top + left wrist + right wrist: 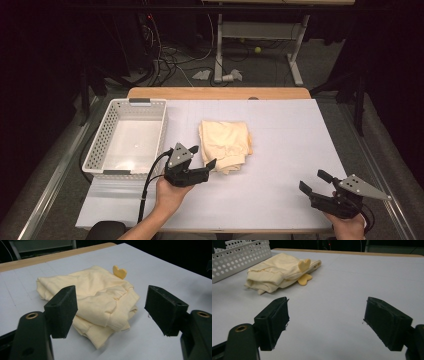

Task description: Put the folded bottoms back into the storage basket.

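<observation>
Folded cream garment (225, 145) lies just before wide-open, empty left tool (204, 162)

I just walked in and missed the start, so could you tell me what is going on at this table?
A person holds a claw in each hand over a white-covered table. The left claw is open, right at the near edge of a folded pale yellow garment, not gripping it. The right claw hangs open near the table's front right corner, away from the cloth. A white perforated basket sits to the left of the garment, with nothing in it.
</observation>
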